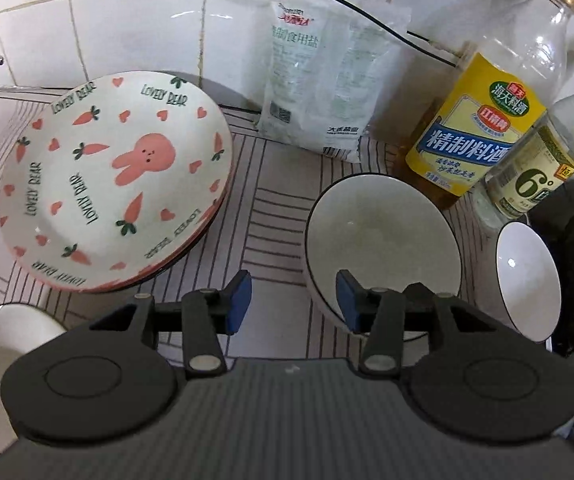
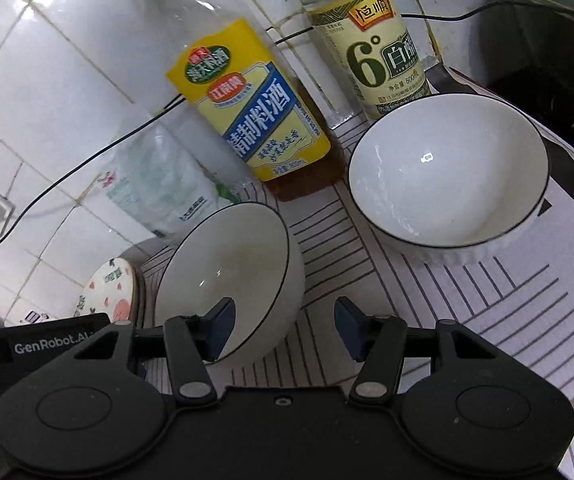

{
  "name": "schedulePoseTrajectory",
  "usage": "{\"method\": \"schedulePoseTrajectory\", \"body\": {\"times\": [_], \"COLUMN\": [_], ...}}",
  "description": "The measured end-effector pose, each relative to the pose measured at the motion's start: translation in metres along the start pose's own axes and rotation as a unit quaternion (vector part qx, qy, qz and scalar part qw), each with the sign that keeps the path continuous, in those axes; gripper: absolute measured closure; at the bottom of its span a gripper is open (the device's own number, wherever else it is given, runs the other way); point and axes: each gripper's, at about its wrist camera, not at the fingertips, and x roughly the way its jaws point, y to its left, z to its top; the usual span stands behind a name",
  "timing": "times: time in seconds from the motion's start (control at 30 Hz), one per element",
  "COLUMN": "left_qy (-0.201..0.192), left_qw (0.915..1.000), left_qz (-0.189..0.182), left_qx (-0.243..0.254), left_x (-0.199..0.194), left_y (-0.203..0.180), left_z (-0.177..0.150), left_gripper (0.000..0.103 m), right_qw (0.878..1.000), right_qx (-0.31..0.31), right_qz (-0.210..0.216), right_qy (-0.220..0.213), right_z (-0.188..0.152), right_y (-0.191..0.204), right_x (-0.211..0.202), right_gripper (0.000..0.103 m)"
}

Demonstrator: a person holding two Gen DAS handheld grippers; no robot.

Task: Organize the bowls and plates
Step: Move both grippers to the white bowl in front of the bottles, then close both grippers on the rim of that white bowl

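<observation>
A stack of plates topped by a rabbit-and-carrot plate [image 1: 115, 176] sits at the left; its edge shows in the right wrist view [image 2: 107, 292]. A white bowl with a dark rim [image 1: 383, 236] [image 2: 227, 276] stands mid-mat. A second white bowl [image 1: 527, 276] [image 2: 447, 172] stands to its right. A third white bowl [image 1: 7, 340] is at the lower left. My left gripper [image 1: 293, 300] is open, its right finger over the middle bowl's left rim. My right gripper [image 2: 283, 328] is open, straddling that bowl's right wall.
A striped mat [image 1: 271, 216] covers the counter. A salt bag [image 1: 319, 76], a cooking wine bottle [image 1: 487, 120] [image 2: 243, 100] and a vinegar bottle [image 2: 367, 40] stand against the tiled wall. A dark appliance [image 2: 559, 40] stands at the right with a black cable.
</observation>
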Motion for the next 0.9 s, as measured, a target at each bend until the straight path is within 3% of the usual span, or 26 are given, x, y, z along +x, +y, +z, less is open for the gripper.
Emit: {"method": "schedulePoseTrajectory", "body": {"times": [0.2, 0.23, 0.33, 0.4, 0.57, 0.9], "left_qy": [0.011, 0.012, 0.017, 0.012, 0.007, 0.027], "left_qw": [0.9999, 0.9997, 0.9991, 0.9991, 0.9986, 0.9988], "left_qz": [-0.011, -0.02, -0.038, -0.036, -0.029, -0.028], "left_qx": [0.003, 0.004, 0.013, 0.02, 0.043, 0.03], "left_x": [0.014, 0.015, 0.018, 0.017, 0.01, -0.013], "left_y": [0.002, 0.003, 0.002, -0.002, -0.008, 0.002], "left_z": [0.006, 0.006, 0.004, 0.002, -0.003, -0.014], "left_gripper": [0.062, 0.076, 0.09, 0.09, 0.091, 0.091], "right_qw": [1.0, 1.0, 1.0, 1.0, 0.999, 0.998], "right_qx": [0.007, 0.007, 0.0, -0.004, -0.005, 0.027], "right_qz": [-0.006, -0.005, -0.006, -0.007, -0.032, -0.021], "right_qy": [0.007, 0.006, 0.003, 0.003, 0.018, 0.052], "right_z": [0.001, 0.001, 0.0, -0.001, 0.001, -0.006], "right_y": [-0.001, -0.001, 0.002, 0.004, 0.009, 0.002], "right_x": [0.011, 0.011, 0.012, 0.013, 0.014, -0.002], "right_gripper": [0.061, 0.062, 0.069, 0.076, 0.08, 0.08]}}
